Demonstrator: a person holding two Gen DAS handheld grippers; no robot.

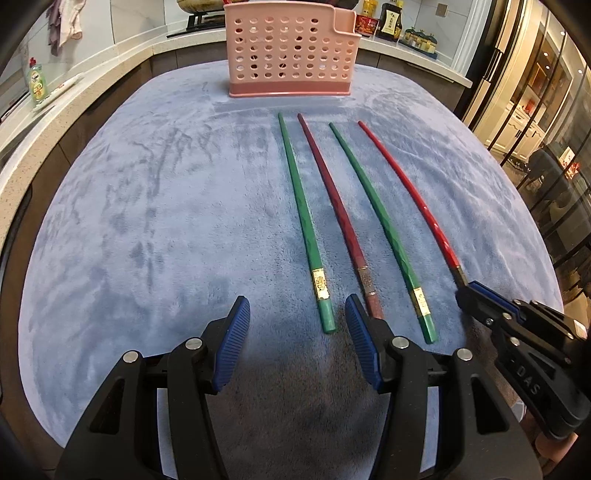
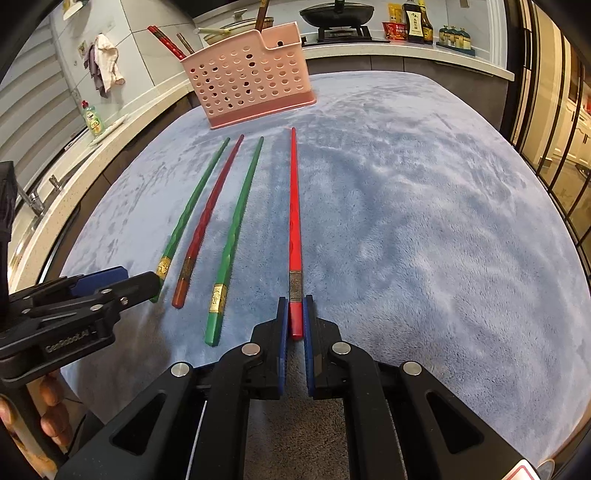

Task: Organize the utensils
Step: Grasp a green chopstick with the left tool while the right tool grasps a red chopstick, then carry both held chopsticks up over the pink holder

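Several chopsticks lie side by side on a blue plush cloth (image 1: 147, 221): a green one (image 1: 303, 221), a dark red one (image 1: 336, 214), a second green one (image 1: 376, 221) and a bright red one (image 1: 410, 195). My right gripper (image 2: 295, 314) is shut on the thick end of the bright red chopstick (image 2: 294, 221). My left gripper (image 1: 295, 314) is open and empty, with the near end of the left green chopstick between its fingers. A pink perforated holder (image 1: 290, 51) stands at the far edge and holds more chopsticks (image 2: 166, 40).
A counter runs behind and to the left, with a green dish-soap bottle (image 1: 37, 83), a pan on a stove (image 2: 336, 14) and sauce bottles (image 2: 415, 18). Glass doors (image 1: 535, 110) stand at the right.
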